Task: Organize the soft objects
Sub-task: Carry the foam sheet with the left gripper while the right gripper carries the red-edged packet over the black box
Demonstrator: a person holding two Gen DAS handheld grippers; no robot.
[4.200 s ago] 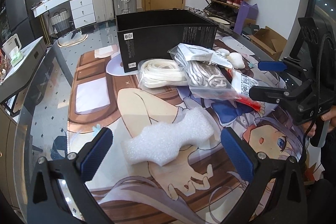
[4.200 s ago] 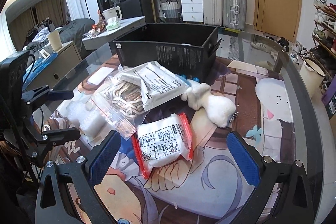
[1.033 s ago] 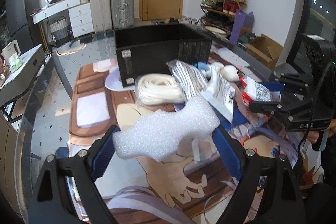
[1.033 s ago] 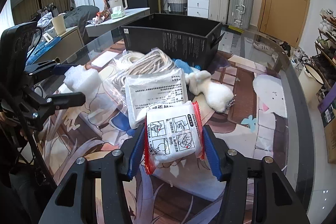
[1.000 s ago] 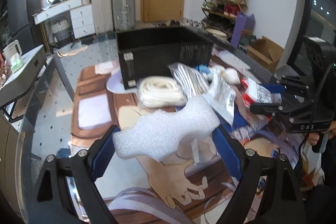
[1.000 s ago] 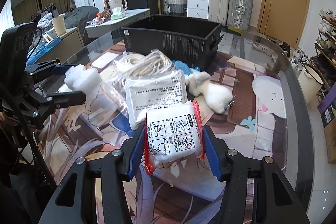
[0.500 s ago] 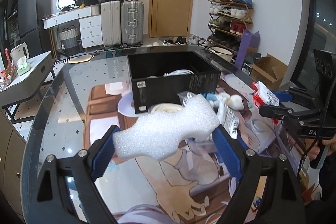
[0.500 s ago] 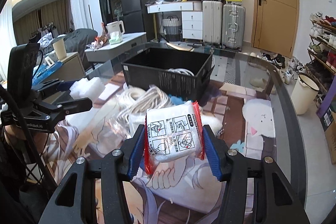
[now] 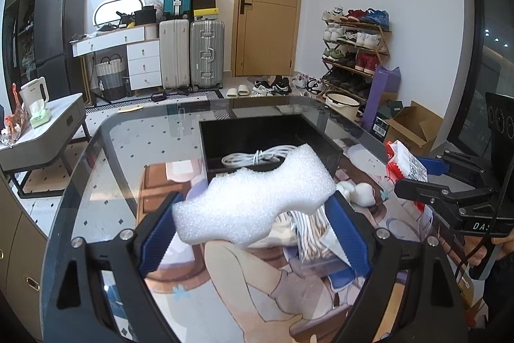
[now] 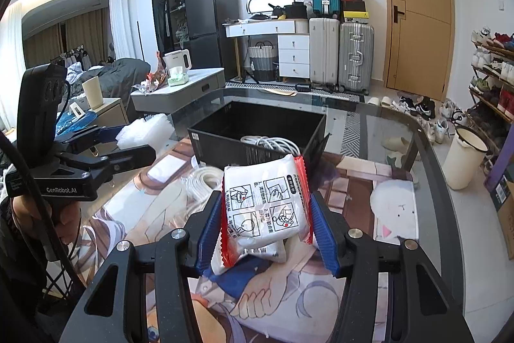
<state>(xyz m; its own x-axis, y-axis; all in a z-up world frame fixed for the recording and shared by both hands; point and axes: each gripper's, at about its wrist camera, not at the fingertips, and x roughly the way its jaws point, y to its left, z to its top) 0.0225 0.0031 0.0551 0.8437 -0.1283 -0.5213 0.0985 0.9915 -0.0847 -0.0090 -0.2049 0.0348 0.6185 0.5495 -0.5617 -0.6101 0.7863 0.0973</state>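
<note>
step: both hands carry a soft item toward the bin & drop it in, as I read it. Both items are off the tabletop, not yet over the bin.
L gripper: jaws pinch the foam by its two ends. Foam sits skewed across the jaws, far end higher.
R gripper: jaws pinch the pack on its red-edged sides. Pack stands upright, leaning back a bit.
how to do well: keep the squeeze light but firm, foam dents & the pack film is slick. Clear the near wall of the bin before lowering. Let go only once the item is inside the rim. Prob. best one hand at a time, so the 2 rigs don't crowd over the opening.
bin contents: a white cable coil lies on the bin floor. Rest of the floor looks free, room for both.
left on tabletop: rope bag just under/behind the foam, a plush near the bin's right corner, a second white coil by the bin's near wall, a flat white packet under the pack.
in the way: near wall of bin is the main hurdle. L & R rigs are close side by side, R rig shows at right edge of left view. Foam hides part of the bin from the L cam, so depth over the rim is hard to judge.
risk: foam end catching the rim & twisting out; pack slipping if grip eases early.
</note>
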